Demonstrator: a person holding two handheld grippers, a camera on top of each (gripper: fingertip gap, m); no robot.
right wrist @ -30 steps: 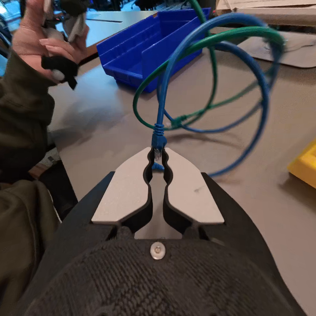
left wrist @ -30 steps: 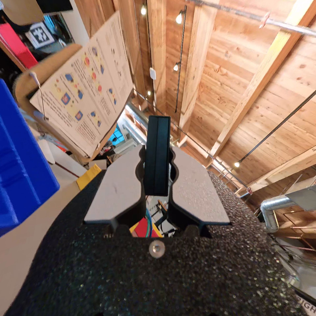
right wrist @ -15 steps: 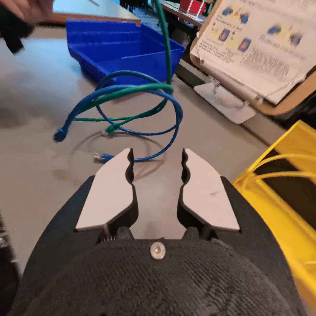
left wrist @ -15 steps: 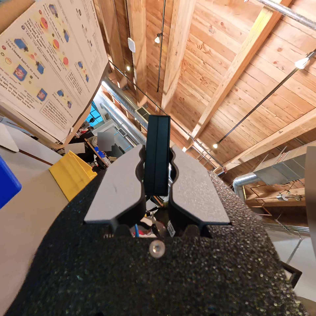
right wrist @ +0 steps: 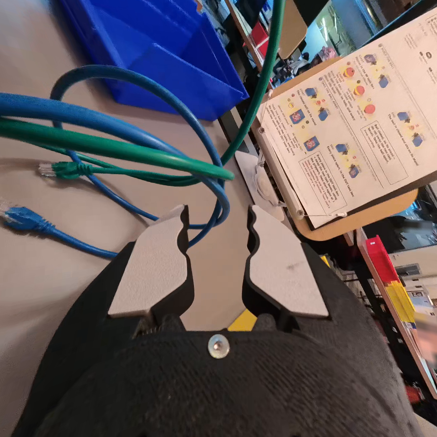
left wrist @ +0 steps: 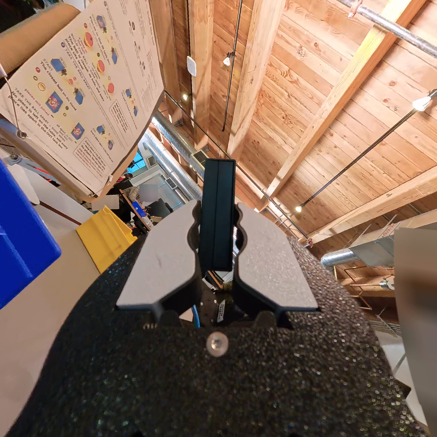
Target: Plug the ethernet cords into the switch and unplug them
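Observation:
My left gripper (left wrist: 216,212) is shut on the black switch (left wrist: 217,212), held edge-on and tilted up toward the wooden ceiling. A bit of blue cord (left wrist: 196,315) shows below the fingers. My right gripper (right wrist: 217,210) is open and empty, low over the grey table (right wrist: 71,272). A blue ethernet cord (right wrist: 132,80) and a green ethernet cord (right wrist: 118,147) loop on the table ahead and to its left. The blue plug (right wrist: 17,218) and the green plug (right wrist: 60,169) lie free at the left. One green strand rises out of the top of the view.
A blue bin (right wrist: 165,61) stands at the far side of the table and also at the left in the left wrist view (left wrist: 21,236). A yellow bin (left wrist: 106,234) sits nearby. An instruction sheet on a brown clipboard stand (right wrist: 350,132) is at the right table edge. The gap from one gripper's tips to the other's is roughly 25 centimetres. Between my right fingertips and the green plug (right wrist: 60,169) there is roughly 12 centimetres.
My right gripper let go of the blue plug, opened, and swung right and closer to the cords. The blue plug dropped to the table. My left gripper kept hold of the switch while turning.

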